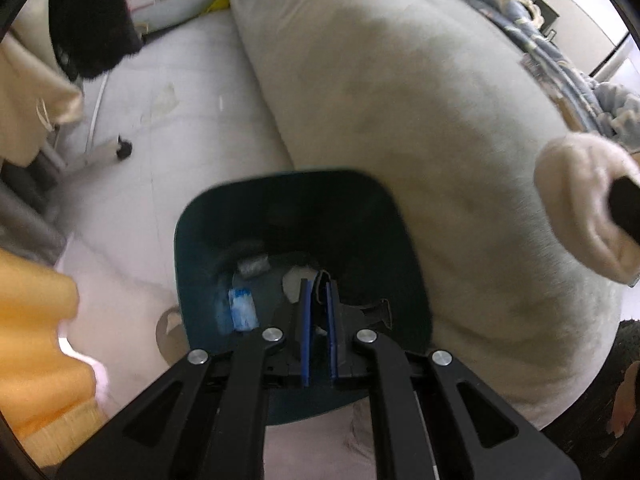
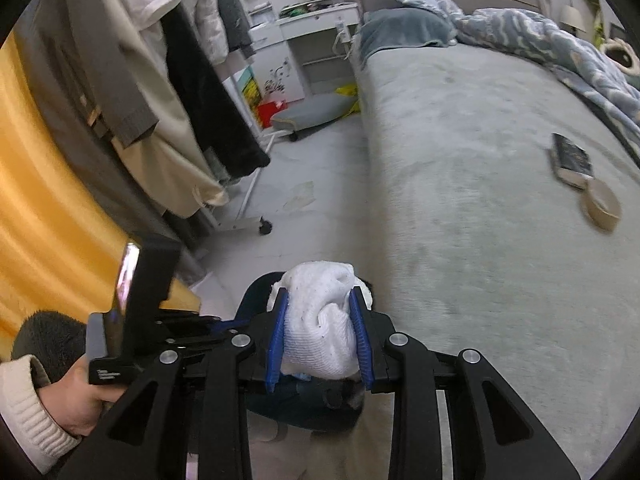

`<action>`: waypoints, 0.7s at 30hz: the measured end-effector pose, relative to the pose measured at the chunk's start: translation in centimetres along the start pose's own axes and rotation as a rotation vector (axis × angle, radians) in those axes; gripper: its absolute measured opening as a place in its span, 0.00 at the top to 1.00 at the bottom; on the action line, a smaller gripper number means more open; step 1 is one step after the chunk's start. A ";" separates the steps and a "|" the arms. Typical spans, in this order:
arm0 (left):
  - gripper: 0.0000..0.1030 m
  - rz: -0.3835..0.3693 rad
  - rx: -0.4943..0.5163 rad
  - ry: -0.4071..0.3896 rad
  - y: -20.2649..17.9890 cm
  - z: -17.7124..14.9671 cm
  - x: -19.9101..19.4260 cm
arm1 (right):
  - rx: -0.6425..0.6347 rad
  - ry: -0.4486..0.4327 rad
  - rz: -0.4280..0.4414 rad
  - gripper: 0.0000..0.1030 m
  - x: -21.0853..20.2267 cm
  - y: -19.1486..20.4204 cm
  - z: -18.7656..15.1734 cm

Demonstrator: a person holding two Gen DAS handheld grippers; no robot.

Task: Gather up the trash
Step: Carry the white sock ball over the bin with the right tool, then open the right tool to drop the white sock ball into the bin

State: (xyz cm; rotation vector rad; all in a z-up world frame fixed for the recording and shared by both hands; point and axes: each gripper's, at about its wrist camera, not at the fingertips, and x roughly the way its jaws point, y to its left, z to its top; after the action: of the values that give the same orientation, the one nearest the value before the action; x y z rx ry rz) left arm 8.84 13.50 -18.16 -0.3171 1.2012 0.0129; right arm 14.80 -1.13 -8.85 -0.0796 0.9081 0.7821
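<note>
**A:** Bedside, beside a grey-covered bed (image 2: 460, 184): the right gripper (image 2: 320, 300) has its blue fingers (image 2: 277, 332) pressed on either side of a crumpled white cloth wad (image 2: 320, 320), carried directly above a dark teal bin (image 1: 304, 208) on the floor.

**B:** And the left gripper (image 1: 318, 284)?

**A:** Its fingers (image 1: 305, 320) are drawn almost together, pinching a thin dark edge that looks like the bin's rim or liner; which of the two, I cannot tell. It points down into the bin.

**B:** What lies inside?

**A:** A blue-and-white wrapper (image 1: 243, 308) against the left wall, a small grey crumpled piece (image 1: 252, 266) further in, and a pale scrap (image 1: 294, 280) just beside the fingertips.

**B:** Anything on the bed?

**A:** A dark phone-like slab (image 2: 572, 158) touching a round tan tape roll (image 2: 602, 204), well apart from the bin. A bare hand (image 2: 86, 396) in a cream cuff grips the left gripper's handle.
</note>
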 end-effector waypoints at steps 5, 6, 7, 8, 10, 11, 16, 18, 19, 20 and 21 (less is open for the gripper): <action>0.92 0.004 -0.042 0.096 2.1 -0.9 1.8 | -0.041 0.065 -0.004 0.70 2.1 1.7 -0.3; 0.91 0.000 -0.048 0.109 2.3 -1.1 2.0 | -0.045 0.071 -0.004 0.70 2.3 2.0 -0.4; 0.91 -0.009 -0.052 0.120 2.6 -1.3 2.1 | -0.048 0.077 -0.003 0.70 2.6 2.2 -0.3; 0.91 -0.011 -0.051 0.125 2.7 -1.5 2.2 | -0.055 0.085 -0.004 0.70 2.9 2.5 -0.4; 0.82 -0.009 -0.040 0.132 2.8 -1.8 2.0 | -0.067 0.103 -0.004 0.70 3.5 2.9 -0.6; 0.66 0.004 -0.027 0.130 2.8 -1.9 1.8 | -0.078 0.120 -0.006 0.70 4.0 3.2 -0.9; 0.46 0.018 -0.016 0.093 4.3 -2.7 0.0 | -0.100 0.171 -0.020 0.70 5.5 3.7 -1.6; 0.45 0.007 -0.024 0.076 4.9 -2.8 -0.7 | -0.104 0.190 -0.023 0.70 6.1 4.0 -1.8; 0.45 0.000 -0.026 0.062 5.1 -2.9 -1.3 | -0.109 0.197 -0.023 0.70 6.4 4.1 -1.8; 0.45 -0.004 -0.021 0.043 5.4 -3.0 -1.9 | -0.115 0.209 -0.020 0.70 6.8 4.3 -1.9; 0.44 -0.006 -0.016 0.028 5.4 -3.0 -2.4 | -0.126 0.223 -0.016 0.70 7.2 4.5 -2.0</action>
State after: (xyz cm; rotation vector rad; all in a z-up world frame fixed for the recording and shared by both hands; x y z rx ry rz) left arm 4.28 18.29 -18.19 -0.3362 1.2289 0.0133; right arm 13.15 5.58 -14.30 -0.2891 1.0669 0.8259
